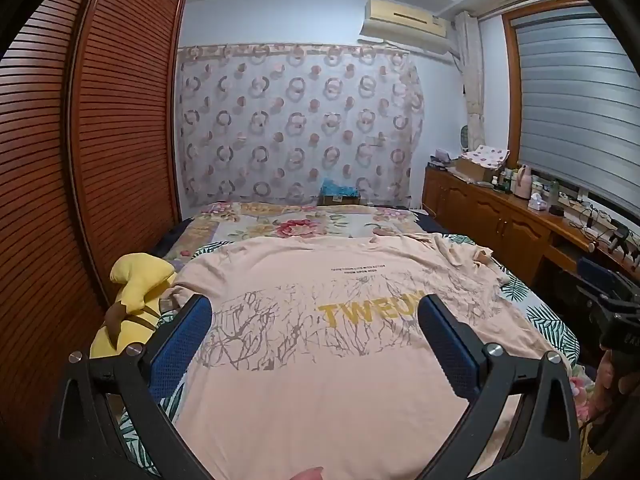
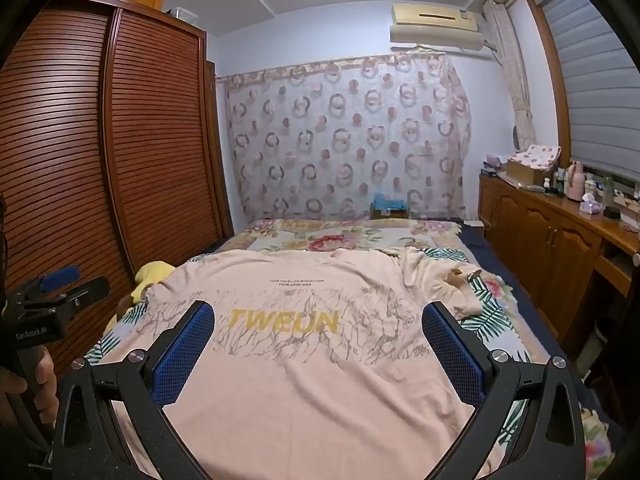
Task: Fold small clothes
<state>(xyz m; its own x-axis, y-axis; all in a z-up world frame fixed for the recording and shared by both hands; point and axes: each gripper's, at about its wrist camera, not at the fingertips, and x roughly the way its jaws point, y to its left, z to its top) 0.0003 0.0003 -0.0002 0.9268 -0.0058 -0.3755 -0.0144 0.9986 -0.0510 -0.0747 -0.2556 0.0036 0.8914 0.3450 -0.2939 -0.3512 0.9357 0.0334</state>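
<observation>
Covering most of the bed (image 1: 552, 320) from its near edge toward the far end, the peach T-shirt (image 1: 320, 360) lies flat, print up, presumably spread for folding. One sleeve is bunched at the bed's far right edge. The left gripper (image 1: 316, 312) and right gripper (image 2: 318, 320) hover above the shirt's near half, jaws fully spread and empty, apparently poised for a first grasp.

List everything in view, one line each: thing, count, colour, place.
T-shirt: one, pale peach with yellow lettering, spread flat on the bed, one sleeve rumpled.
Bed cover: one, floral, beyond the shirt.
Leaf-print sheet: one, white and green, under the shirt.
Plush toy: one, yellow, at the bed's edge by the wardrobe.
Wardrobe: one, brown slatted doors.
Curtain: one, ring pattern, on the far wall.
Air conditioner: one, cream, high on the wall.
Sideboard: one, wooden, cluttered with small items.
Blinds: one, grey, at the window.
Left gripper: jaws open above the shirt.
Right gripper: jaws open above the shirt.
</observation>
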